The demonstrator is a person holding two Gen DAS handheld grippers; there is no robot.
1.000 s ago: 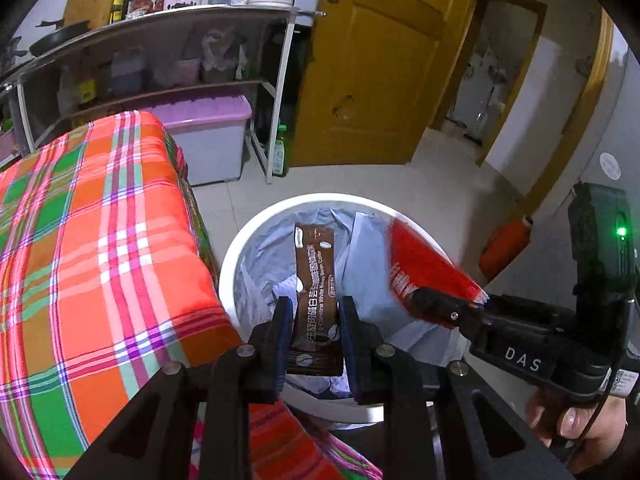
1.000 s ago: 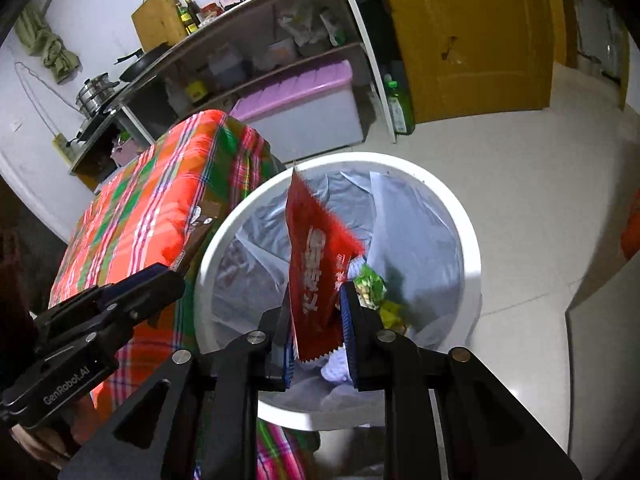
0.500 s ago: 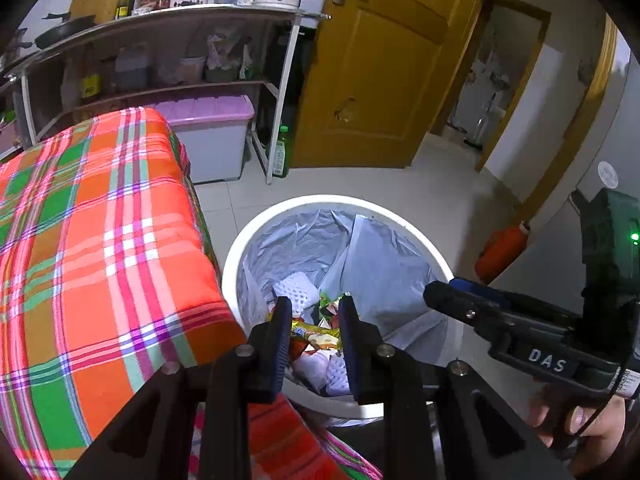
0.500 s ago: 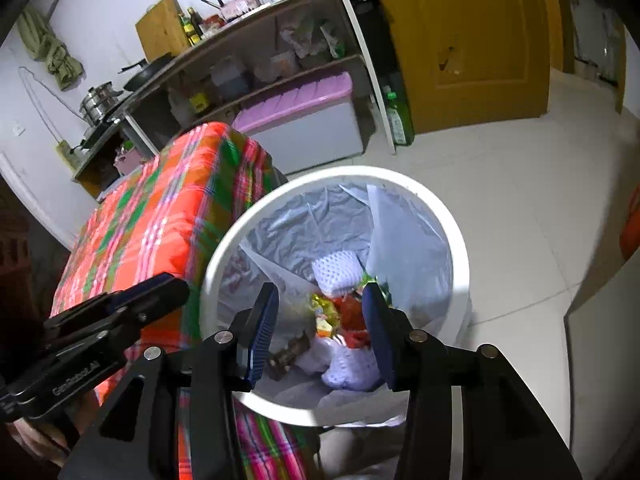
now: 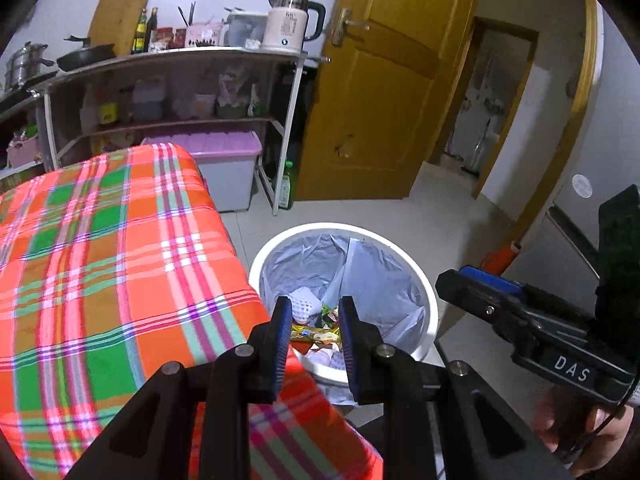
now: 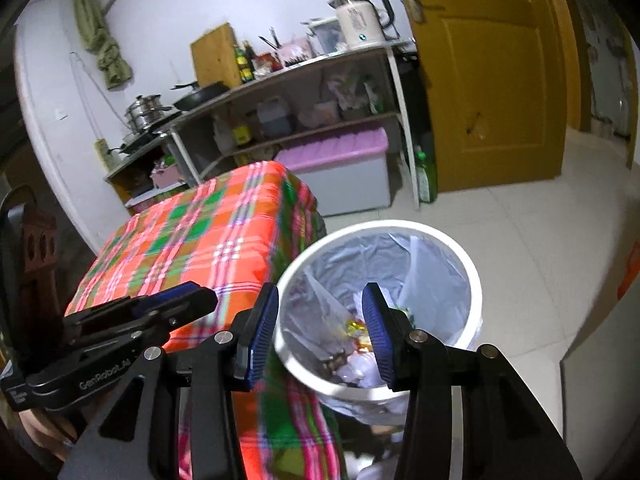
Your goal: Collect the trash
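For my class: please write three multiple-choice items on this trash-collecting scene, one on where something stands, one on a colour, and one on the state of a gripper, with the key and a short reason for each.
1. Where does the white trash bin stand?
A. On the floor beside the table with the plaid cloth
B. On the top shelf next to the kettle
C. Inside the storage box

2. What colour is the lid of the storage box under the shelves?
A. Green
B. Purple
C. Black

3. What is between the fingers of the right gripper?
A. A red wrapper
B. A bottle
C. Nothing; they stand apart over the bin

Key:
1 A, the bin's rim sits at floor level against the draped edge of the cloth.
2 B, the lid is pale purple on a grey box.
3 C, only the bin and the wrappers lying inside it show through the gap.
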